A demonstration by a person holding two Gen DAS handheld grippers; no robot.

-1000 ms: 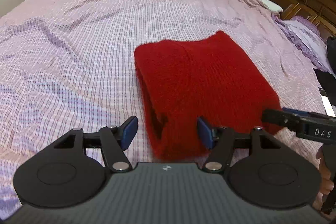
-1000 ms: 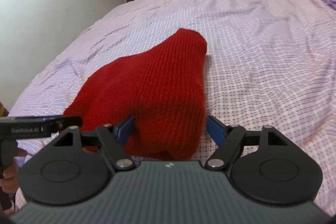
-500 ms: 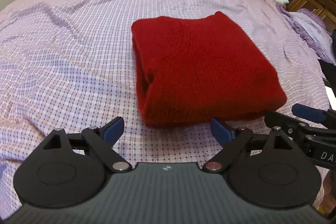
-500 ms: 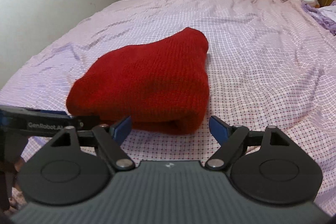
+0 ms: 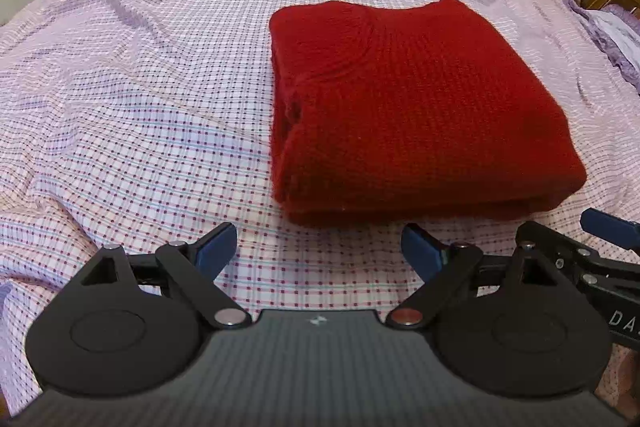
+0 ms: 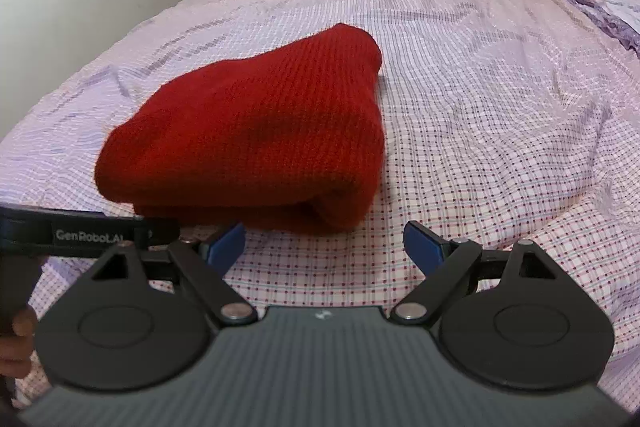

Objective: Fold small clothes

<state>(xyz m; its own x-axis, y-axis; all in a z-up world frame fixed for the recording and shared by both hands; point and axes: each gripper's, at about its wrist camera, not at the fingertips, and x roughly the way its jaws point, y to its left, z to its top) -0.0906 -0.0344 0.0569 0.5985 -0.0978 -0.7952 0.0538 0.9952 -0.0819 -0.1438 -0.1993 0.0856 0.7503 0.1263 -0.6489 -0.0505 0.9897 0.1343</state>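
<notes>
The left gripper [image 5: 318,247] stands spread wide, having just been opening, with nothing between its blue pads. The right gripper [image 6: 324,247] is likewise spread, jaws just widened, empty. Both sit just short of the folded red knitted sweater [image 5: 404,103], which lies flat on the pink-and-lilac checked bedsheet [image 5: 140,107].

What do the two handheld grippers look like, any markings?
Both match: the left gripper and right gripper have blue fingertip pads on black linkage arms with silver pivot pins, round black side housings and a ribbed dark grey body with a small white logo. White lettering on the left one's side reads "GenRobot.AI"; the right one shows "DA", cut off. No cables or sleeves visible.
</notes>
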